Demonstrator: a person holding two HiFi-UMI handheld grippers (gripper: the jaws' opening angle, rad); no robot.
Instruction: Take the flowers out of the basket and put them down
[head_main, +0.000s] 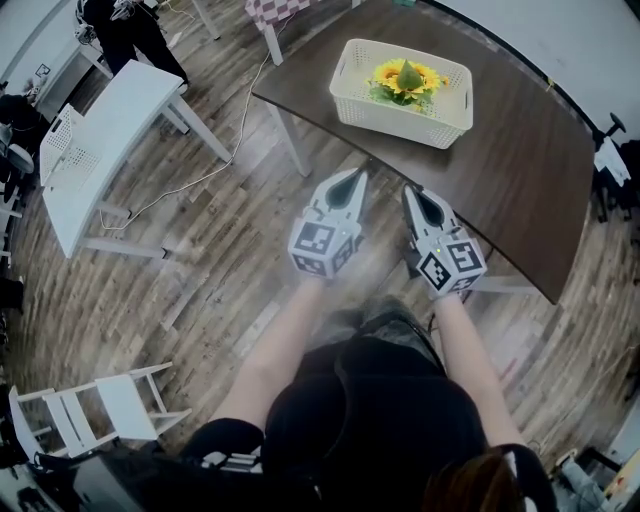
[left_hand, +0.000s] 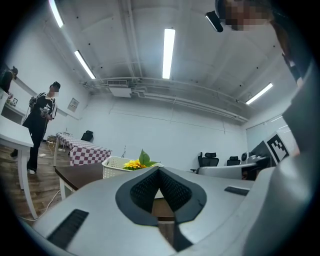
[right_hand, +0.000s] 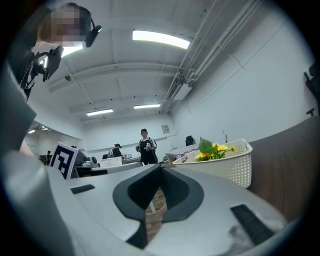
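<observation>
A cream plastic basket (head_main: 355, 105) stands on the dark brown table (head_main: 520, 170), with yellow sunflowers and green leaves (head_main: 405, 80) inside it. My left gripper (head_main: 356, 176) and right gripper (head_main: 411, 191) hover side by side at the table's near edge, short of the basket, both shut with nothing in them. In the left gripper view the basket (left_hand: 114, 166) and flowers (left_hand: 138, 162) show just beyond the closed tips (left_hand: 159, 170). The right gripper view has the basket (right_hand: 227, 166) and flowers (right_hand: 212, 149) to the right of its closed tips (right_hand: 160, 167).
A white table (head_main: 100, 140) stands at the left and a white folding chair (head_main: 95, 410) at the lower left, on wooden floor. A cable trails across the floor (head_main: 215, 170). A checkered table (left_hand: 82, 152) and a standing person (left_hand: 41, 125) are farther off. Office chairs (head_main: 612, 165) flank the table's right side.
</observation>
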